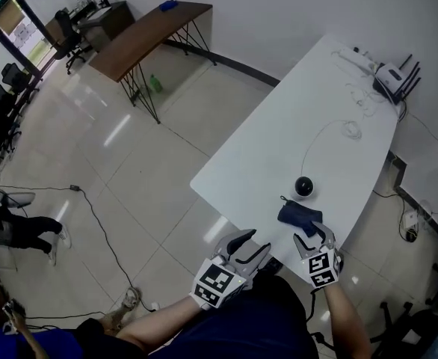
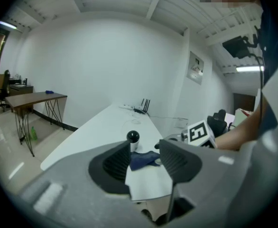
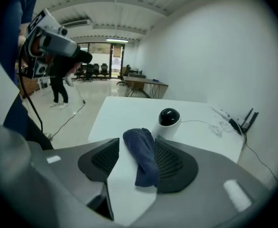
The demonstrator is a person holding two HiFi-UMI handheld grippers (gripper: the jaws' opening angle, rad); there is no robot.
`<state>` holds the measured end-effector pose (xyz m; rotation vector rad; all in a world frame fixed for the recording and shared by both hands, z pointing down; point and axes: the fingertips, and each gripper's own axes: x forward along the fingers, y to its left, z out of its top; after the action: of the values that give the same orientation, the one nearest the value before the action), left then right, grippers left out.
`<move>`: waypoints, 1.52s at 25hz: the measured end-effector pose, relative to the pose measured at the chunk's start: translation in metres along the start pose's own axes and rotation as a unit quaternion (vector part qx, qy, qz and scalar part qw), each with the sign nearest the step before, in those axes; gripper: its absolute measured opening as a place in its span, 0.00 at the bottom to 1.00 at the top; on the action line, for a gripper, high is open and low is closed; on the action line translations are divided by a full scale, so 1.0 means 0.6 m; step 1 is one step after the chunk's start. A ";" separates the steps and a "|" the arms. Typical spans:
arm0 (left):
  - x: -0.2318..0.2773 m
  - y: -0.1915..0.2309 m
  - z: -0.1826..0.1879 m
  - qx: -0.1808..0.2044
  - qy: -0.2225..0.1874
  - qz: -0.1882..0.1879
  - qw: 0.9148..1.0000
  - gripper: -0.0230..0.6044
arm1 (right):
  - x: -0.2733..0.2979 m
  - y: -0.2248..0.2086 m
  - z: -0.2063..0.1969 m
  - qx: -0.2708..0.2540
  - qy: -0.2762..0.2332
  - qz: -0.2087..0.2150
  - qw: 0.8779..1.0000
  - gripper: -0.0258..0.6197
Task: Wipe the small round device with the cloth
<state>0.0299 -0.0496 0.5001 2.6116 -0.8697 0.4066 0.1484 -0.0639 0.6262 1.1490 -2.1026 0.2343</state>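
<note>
- The right gripper (image 3: 138,145) has its jaws wide apart, with the dark blue cloth (image 3: 141,158) lying bunched between them, closer to the right-hand jaw. The pads do not look pressed on it, so it reads as lined up for a grab and not yet held.
- The left gripper (image 2: 144,148) also has its jaws apart and nothing between them. It sits off the near edge of the table (image 1: 279,140), pointing toward the cloth and device, probably standing by to steady the device.
- The device (image 1: 303,187), a small white body with a black dome on top, stands upright just beyond the cloth, near the table's near end. It sits close enough that the cloth needs only a short carry to reach it.
- A thin cable (image 1: 316,137) loops from the device along the table toward a router (image 1: 391,77) with black aerials at the far end. The cable could tug if the device is pushed.
- The table is plain white and smooth, and otherwise bare.
- The room is an office with white walls and a pale, glossy tiled floor (image 1: 92,170). A brown desk (image 1: 148,32) on black legs stands by the wall, with dark chairs (image 1: 66,32) beyond it.
</note>
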 end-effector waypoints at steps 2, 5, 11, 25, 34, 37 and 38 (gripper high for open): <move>0.021 -0.006 0.002 0.005 0.009 0.005 1.000 0.34 | 0.030 -0.002 -0.013 -0.045 0.018 0.030 0.998 0.41; 0.044 -0.016 0.002 0.010 0.020 0.013 1.000 0.34 | 0.060 0.007 -0.028 -0.105 0.034 0.067 0.992 0.41; 0.069 -0.021 0.001 0.004 0.032 0.024 0.999 0.33 | 0.104 0.011 -0.045 -0.128 0.048 0.092 0.986 0.42; 0.084 0.033 -0.007 -0.005 0.040 -0.015 0.999 0.29 | 0.094 -0.013 -0.009 0.108 0.000 0.089 0.990 0.18; 0.147 0.067 0.016 0.030 0.033 -0.053 0.998 0.29 | 0.008 -0.096 0.142 0.230 -0.151 0.025 0.961 0.18; 0.182 0.058 0.023 0.058 0.031 -0.081 0.994 0.29 | 0.023 -0.114 0.158 0.280 -0.146 0.043 0.948 0.18; 0.194 0.053 0.022 0.071 0.033 -0.091 0.993 0.29 | 0.032 -0.115 0.157 0.293 -0.137 0.051 0.945 0.18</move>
<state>0.1016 -0.1391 0.5395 2.7600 -0.5949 0.5166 0.1488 -0.1611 0.5587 1.4762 -2.4221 0.8376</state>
